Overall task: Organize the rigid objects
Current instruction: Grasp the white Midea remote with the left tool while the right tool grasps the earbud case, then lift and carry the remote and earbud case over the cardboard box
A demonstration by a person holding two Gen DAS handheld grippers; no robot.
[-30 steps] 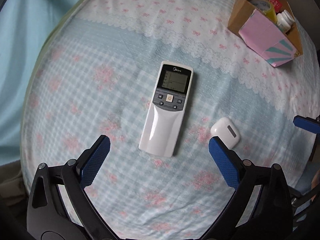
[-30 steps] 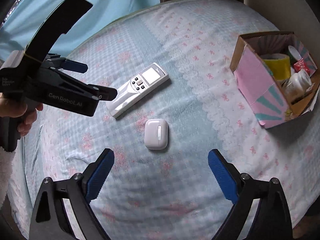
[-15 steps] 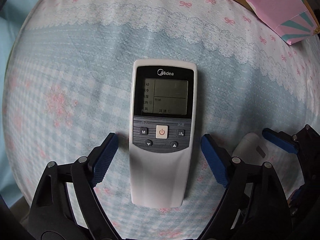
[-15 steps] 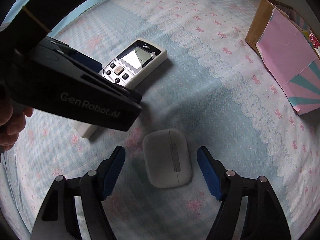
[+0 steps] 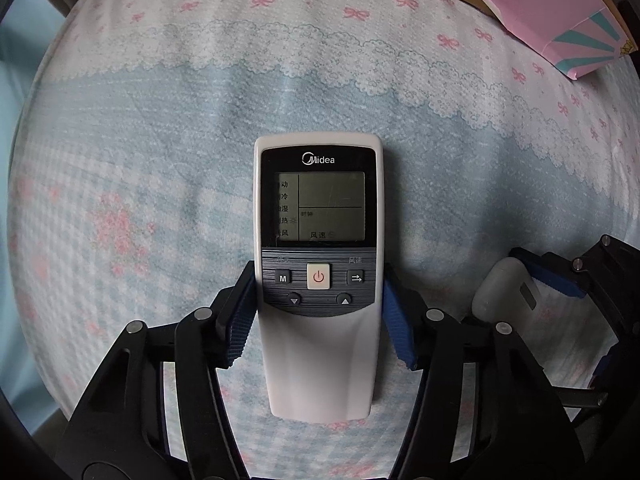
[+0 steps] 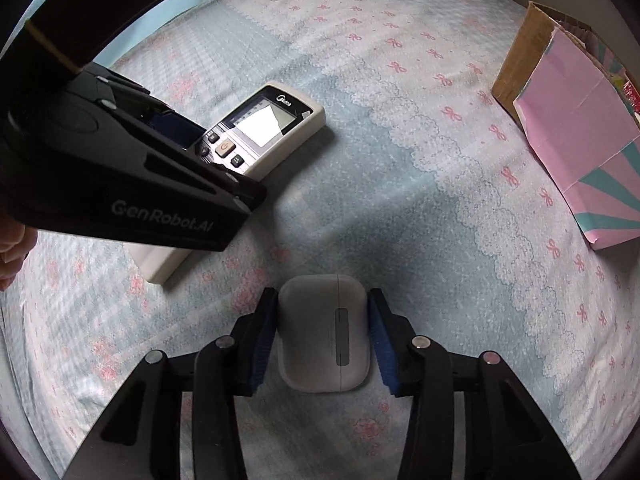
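A white Midea air-conditioner remote [image 5: 318,276] lies flat on the bedspread. My left gripper [image 5: 319,320] is shut on its two long sides at the button panel; it also shows in the right wrist view [image 6: 120,184], over the remote [image 6: 264,128]. A white earbud case [image 6: 323,336] lies on the bedspread, and my right gripper [image 6: 323,340] is shut on its two sides. The case [image 5: 500,300] and the right gripper's blue pad [image 5: 552,280] show at the right of the left wrist view.
A cardboard box with a pink and teal paper front [image 6: 580,140] stands at the far right on the bed; it also shows in the left wrist view [image 5: 552,12]. The bedspread [image 6: 400,208] is blue and white with pink bows. A hand [image 6: 12,248] holds the left gripper.
Both grippers came down and closed: the left one from open beside the remote to gripping it, the right one from open around the earbud case to gripping it.
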